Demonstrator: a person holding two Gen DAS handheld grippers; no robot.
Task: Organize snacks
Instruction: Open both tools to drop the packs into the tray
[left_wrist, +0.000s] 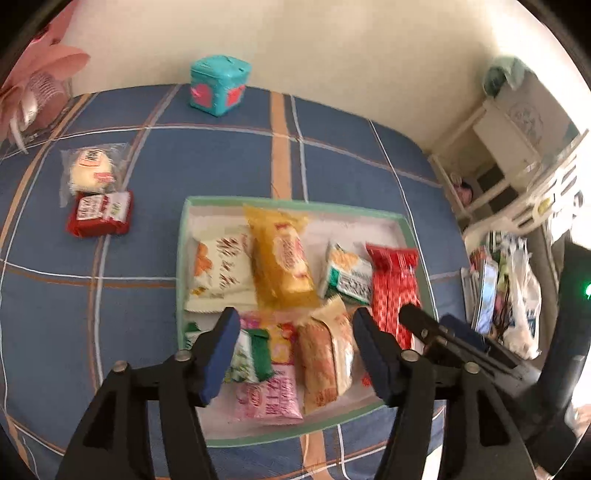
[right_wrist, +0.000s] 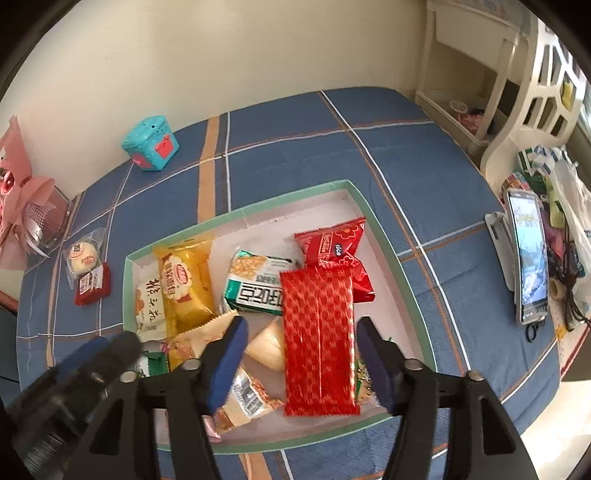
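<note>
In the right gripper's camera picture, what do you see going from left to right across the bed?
Pink bouquet → round cake in a clear wrapper → teal toy box → yellow snack pack → green-and-white snack pack → long red snack pack → phone on a stand.

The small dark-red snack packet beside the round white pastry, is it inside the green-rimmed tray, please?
No, the small dark-red snack packet lies on the blue plaid cloth.
</note>
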